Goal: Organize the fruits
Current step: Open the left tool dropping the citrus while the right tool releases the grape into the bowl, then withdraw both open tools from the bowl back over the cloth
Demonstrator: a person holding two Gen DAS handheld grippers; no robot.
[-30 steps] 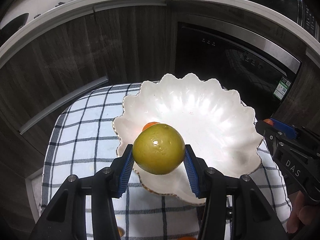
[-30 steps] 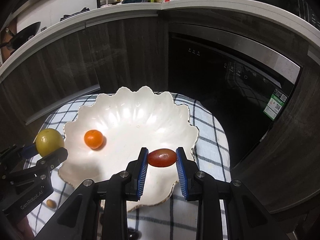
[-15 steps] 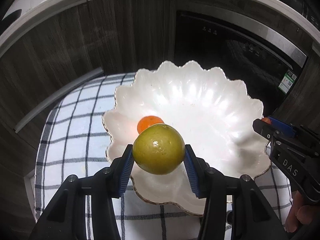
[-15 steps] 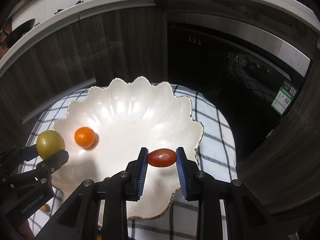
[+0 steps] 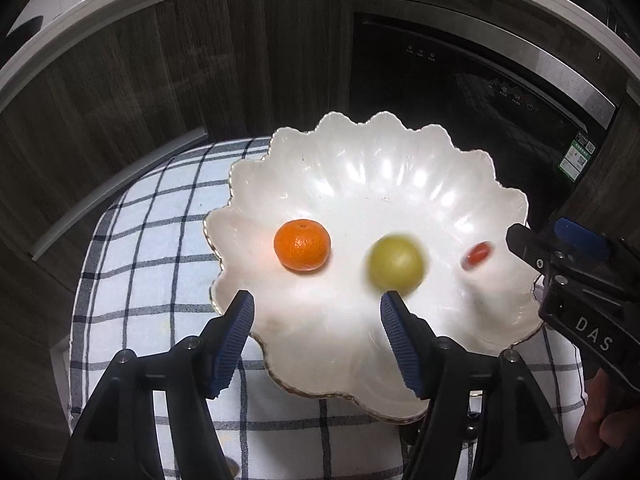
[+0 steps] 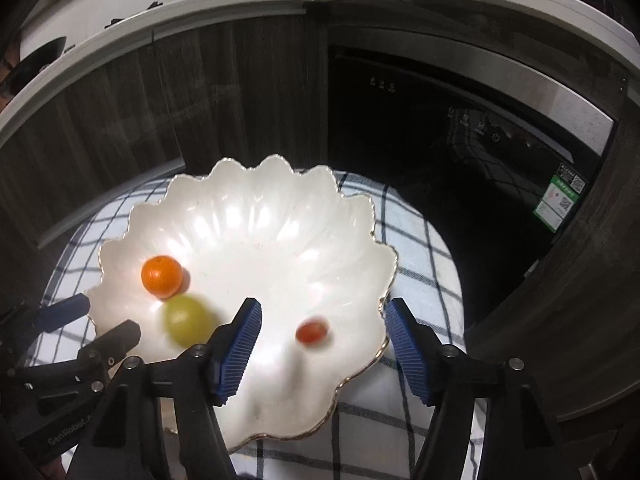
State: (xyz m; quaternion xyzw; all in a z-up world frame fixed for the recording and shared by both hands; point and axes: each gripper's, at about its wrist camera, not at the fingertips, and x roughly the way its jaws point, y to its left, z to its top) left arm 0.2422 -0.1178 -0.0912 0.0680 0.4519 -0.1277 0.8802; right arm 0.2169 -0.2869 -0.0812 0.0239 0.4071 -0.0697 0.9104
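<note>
Left tool [image 5: 316, 312] above checked cloth [image 5: 152, 240], dark cabinets [image 5: 120, 92] behind.

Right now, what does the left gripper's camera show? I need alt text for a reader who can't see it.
A white scalloped bowl on a checked cloth holds an orange mandarin, a blurred yellow-green fruit and a small blurred red fruit. The left gripper has just opened and holds nothing; the right gripper reaches in from the right edge.
</note>
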